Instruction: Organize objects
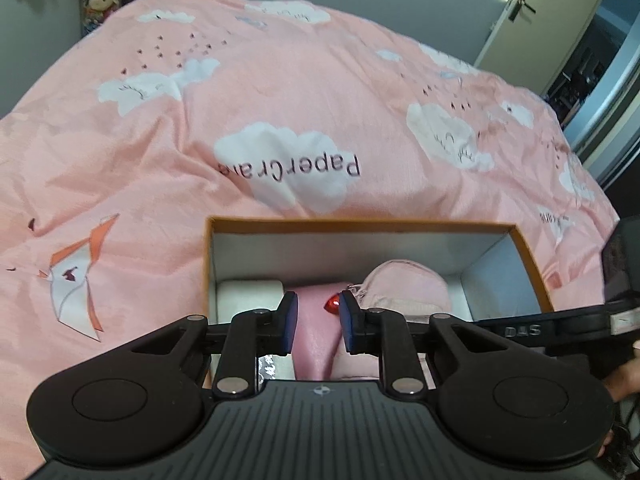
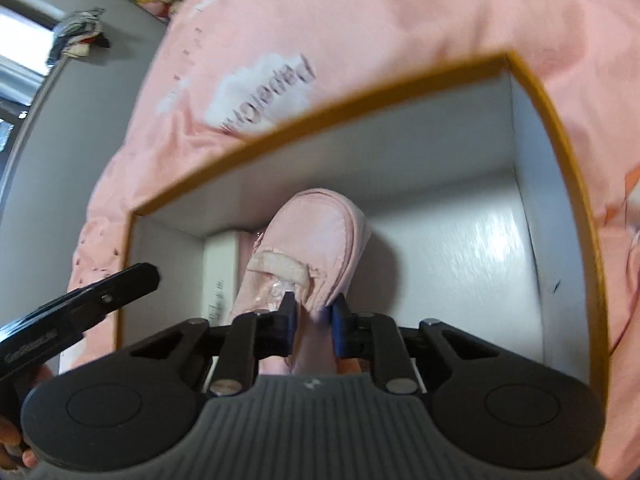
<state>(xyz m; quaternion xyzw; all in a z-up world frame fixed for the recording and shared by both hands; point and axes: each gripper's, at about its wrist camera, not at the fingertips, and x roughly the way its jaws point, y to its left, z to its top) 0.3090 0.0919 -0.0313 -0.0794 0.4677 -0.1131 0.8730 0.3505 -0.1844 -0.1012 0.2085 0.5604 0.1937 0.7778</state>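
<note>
Hand-held grippers pinch two pink shoes low in the box.

Left hand-held gripper (image 1: 318,322) is closed on one pink shoe (image 1: 318,344); right hand-held gripper (image 2: 313,318) clamps the second shoe's (image 2: 316,236) collar. Best eased down side by side, clear of the orange-rimmed box (image 2: 360,96) on the bed (image 1: 280,80).

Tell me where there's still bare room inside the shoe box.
Bare floor lies between the pink shoe and the box wall on the right of the right wrist view. The opposite end is crowded: a white item sits against that shoe.
</note>
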